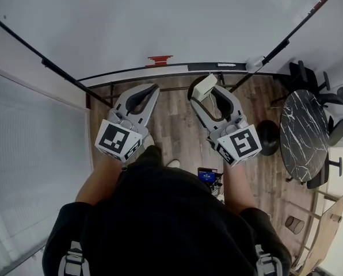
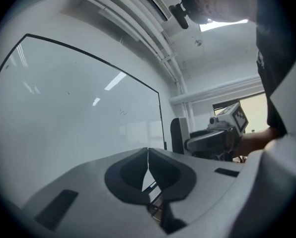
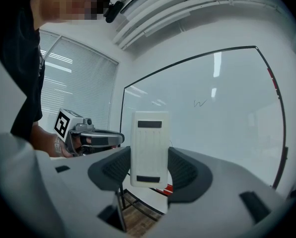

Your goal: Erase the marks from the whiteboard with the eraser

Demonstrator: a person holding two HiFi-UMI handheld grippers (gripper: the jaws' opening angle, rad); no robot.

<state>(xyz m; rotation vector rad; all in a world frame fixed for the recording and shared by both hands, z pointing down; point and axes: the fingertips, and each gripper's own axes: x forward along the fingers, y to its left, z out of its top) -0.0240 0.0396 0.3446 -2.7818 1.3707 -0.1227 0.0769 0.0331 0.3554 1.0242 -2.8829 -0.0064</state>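
Gripped upright between the right gripper's dark fingers is the white rectangular plastic eraser, short of the glossy black-framed whiteboard. Beyond the fingertips, both gripper views show a faint squiggle mark that is too faint to see in the head view. Fingers of the left gripper meet, holding nothing.

No word, number or brand can be read anywhere here. The cubes on my left gripper and right gripper carry only black-and-white square markers, with no letters. The whiteboard bears one small zigzag scribble, not legible as writing. The eraser clamped in my right gripper shows two dark bars and no lettering. A blue screen is too small to read.
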